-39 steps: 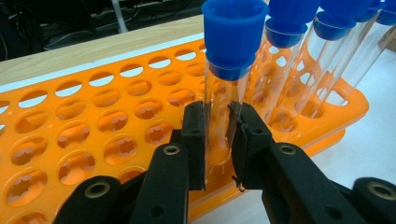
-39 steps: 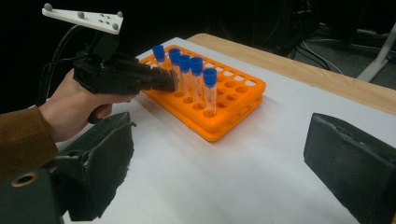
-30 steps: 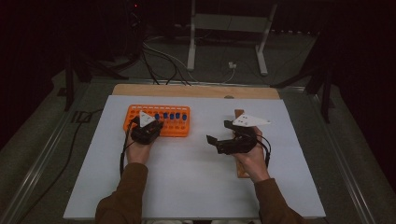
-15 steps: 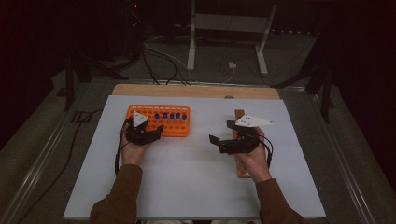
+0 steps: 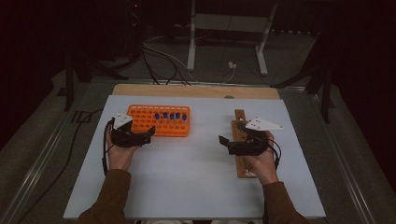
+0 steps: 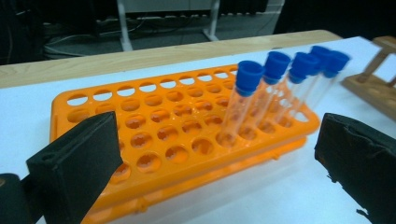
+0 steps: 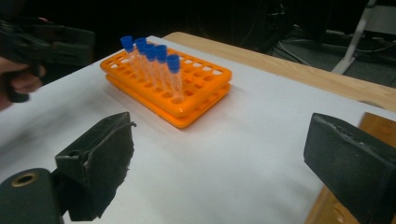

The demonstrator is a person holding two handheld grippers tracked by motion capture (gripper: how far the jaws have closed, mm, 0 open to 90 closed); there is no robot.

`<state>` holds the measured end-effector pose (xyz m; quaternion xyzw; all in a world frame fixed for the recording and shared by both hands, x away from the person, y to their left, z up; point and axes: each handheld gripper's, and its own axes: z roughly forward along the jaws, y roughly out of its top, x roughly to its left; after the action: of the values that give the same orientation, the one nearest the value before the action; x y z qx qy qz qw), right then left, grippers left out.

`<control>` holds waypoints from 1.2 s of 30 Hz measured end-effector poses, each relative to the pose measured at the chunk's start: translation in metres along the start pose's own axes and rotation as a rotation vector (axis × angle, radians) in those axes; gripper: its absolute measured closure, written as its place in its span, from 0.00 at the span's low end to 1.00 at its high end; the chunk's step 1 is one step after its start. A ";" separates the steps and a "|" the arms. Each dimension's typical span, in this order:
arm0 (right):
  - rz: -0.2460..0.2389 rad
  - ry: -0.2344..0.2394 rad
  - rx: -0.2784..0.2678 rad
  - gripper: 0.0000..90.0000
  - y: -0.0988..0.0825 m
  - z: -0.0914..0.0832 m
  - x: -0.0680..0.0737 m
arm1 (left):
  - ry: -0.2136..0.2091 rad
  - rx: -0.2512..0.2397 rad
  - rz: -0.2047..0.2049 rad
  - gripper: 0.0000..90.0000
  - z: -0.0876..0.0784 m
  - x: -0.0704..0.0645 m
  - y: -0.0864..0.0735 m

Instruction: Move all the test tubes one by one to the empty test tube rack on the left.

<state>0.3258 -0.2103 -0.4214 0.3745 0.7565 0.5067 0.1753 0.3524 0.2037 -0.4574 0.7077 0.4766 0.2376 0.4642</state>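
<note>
Left gripper [image 5: 140,135] fingers just opened wide, nothing between; orange rack [image 6: 187,140] with blue-capped tubes [image 6: 261,102] sits just ahead. Right gripper [image 5: 232,142] fingers open, empty. Line up one tube squarely between the fingers before closing.

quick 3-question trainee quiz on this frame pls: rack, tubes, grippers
1. True or false: the left gripper holds a tube.
2. How many blue-capped tubes stand in the orange rack?
A) two B) five C) nine
3. What lies under the right gripper and the hand that holds it?

Key:
1. False. Its jaws have just been opening and stand wide apart with nothing between them, short of the rack.
2. B. Five, in one row toward one end of the rack.
3. A wooden rack lying lengthwise on the white table top; the right gripper's jaws are open and empty too.
</note>
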 end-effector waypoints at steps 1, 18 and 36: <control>0.000 -0.005 -0.002 0.09 -0.001 -0.002 -0.001 | -0.005 0.004 0.007 0.01 -0.003 0.000 0.001; -0.001 -0.071 -0.057 0.04 -0.023 -0.038 -0.027 | -0.017 -0.101 0.069 0.00 -0.069 0.005 -0.008; 0.019 -0.129 -0.100 0.03 -0.060 -0.072 -0.038 | 0.056 -0.195 0.091 0.00 -0.111 0.007 -0.037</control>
<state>0.2807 -0.2964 -0.4485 0.4045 0.7136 0.5204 0.2373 0.2521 0.2619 -0.4402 0.6731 0.4316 0.3233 0.5060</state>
